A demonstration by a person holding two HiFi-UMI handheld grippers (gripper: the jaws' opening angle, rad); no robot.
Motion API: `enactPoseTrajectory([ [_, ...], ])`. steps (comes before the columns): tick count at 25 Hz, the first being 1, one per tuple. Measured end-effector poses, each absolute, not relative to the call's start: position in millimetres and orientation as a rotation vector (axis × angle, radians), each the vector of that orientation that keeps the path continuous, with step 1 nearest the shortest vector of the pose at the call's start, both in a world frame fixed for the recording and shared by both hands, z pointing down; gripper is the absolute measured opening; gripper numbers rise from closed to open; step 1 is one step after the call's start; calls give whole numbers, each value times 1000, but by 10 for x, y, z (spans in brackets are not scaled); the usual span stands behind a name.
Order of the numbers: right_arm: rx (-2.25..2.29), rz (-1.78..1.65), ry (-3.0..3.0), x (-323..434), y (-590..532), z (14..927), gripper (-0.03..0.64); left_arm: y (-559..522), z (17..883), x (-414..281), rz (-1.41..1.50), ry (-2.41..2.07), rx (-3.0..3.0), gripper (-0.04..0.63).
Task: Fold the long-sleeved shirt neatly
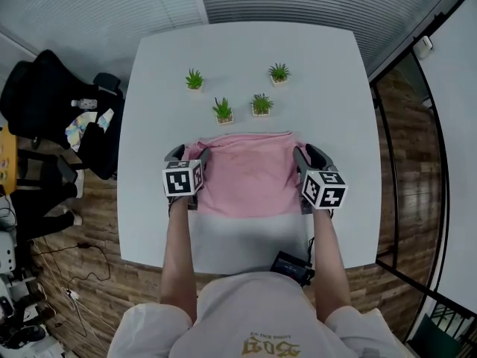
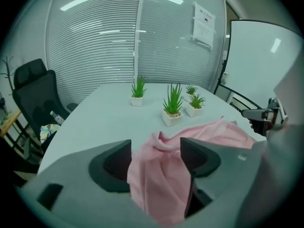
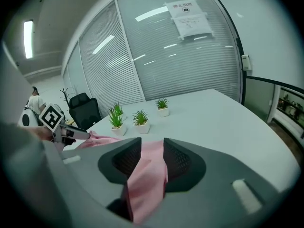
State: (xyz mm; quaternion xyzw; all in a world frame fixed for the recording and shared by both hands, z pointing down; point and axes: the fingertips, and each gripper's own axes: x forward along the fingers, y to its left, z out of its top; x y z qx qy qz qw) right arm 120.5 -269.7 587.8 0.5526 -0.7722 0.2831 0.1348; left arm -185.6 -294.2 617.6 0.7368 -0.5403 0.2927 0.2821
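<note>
The pink long-sleeved shirt (image 1: 246, 177) lies folded into a rectangle on the white table (image 1: 238, 51), near its front edge. My left gripper (image 1: 188, 155) is at the shirt's far left corner. In the left gripper view its jaws (image 2: 156, 148) stand wide apart, with a bunched fold of the shirt (image 2: 161, 184) lying loosely between them. My right gripper (image 1: 308, 156) is at the far right corner. Its jaws (image 3: 152, 148) stand partly apart, and a strip of the shirt (image 3: 145, 184) hangs between them without being pinched.
Several small potted plants (image 1: 223, 110) (image 1: 261, 104) (image 1: 194, 80) (image 1: 279, 72) stand just beyond the shirt. A black office chair (image 1: 45, 95) is left of the table. A small black device (image 1: 291, 265) sits at the table's near edge. Glass walls with blinds surround the table.
</note>
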Motion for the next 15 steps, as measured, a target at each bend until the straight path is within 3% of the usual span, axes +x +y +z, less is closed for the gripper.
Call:
enactPoseTrajectory([
  [9, 1654, 788, -2212, 1311, -2443, 5766, 143, -2765, 6021, -1945, 756, -1482, 1997, 330],
  [15, 1652, 737, -2233, 1200, -2169, 5559, 132, -2451, 5877, -1819, 725, -1432, 2044, 264],
])
